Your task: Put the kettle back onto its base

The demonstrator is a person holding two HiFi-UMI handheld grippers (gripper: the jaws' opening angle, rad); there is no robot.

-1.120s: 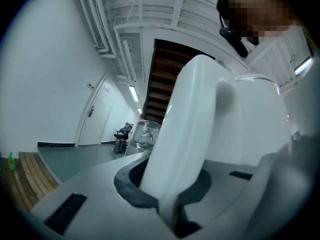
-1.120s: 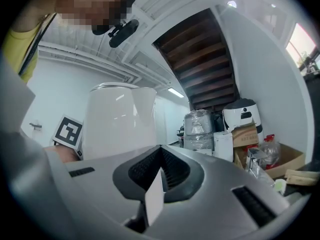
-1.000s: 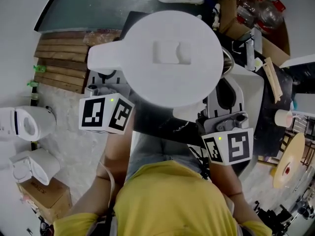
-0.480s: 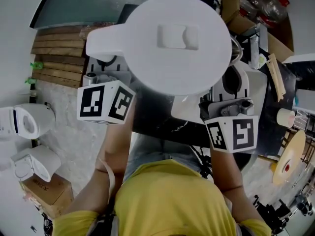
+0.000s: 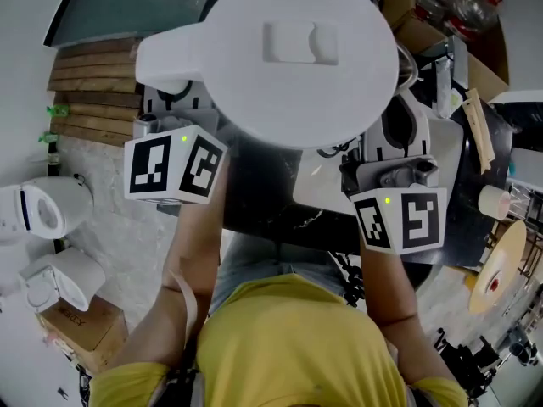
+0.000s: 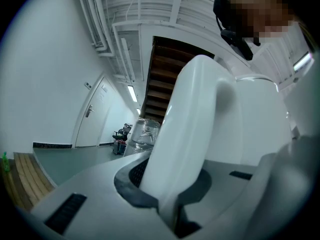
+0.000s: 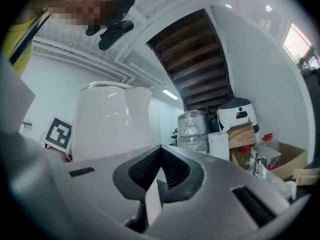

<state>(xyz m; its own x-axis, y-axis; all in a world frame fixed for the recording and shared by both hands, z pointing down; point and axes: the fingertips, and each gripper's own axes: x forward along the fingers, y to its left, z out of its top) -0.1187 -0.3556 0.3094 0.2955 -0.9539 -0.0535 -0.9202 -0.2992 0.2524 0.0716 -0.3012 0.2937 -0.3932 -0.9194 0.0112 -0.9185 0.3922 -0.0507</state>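
The left gripper's fingers point(image 6: 85, 184) pinch the handle point(image 6: 190, 134) of the kettle point(image 5: 305, 58), which has come higher and farther over the dark counter point(image 5: 271, 214) within the last second. I cannot find its base, so the placing waits. The right gripper's fingers point(image 7: 225, 194) are pressed together, with clutter point(image 5: 450, 24) close at the far right.

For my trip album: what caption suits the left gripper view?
Left gripper clamps the handle of a white kettle, dark staircase behind.
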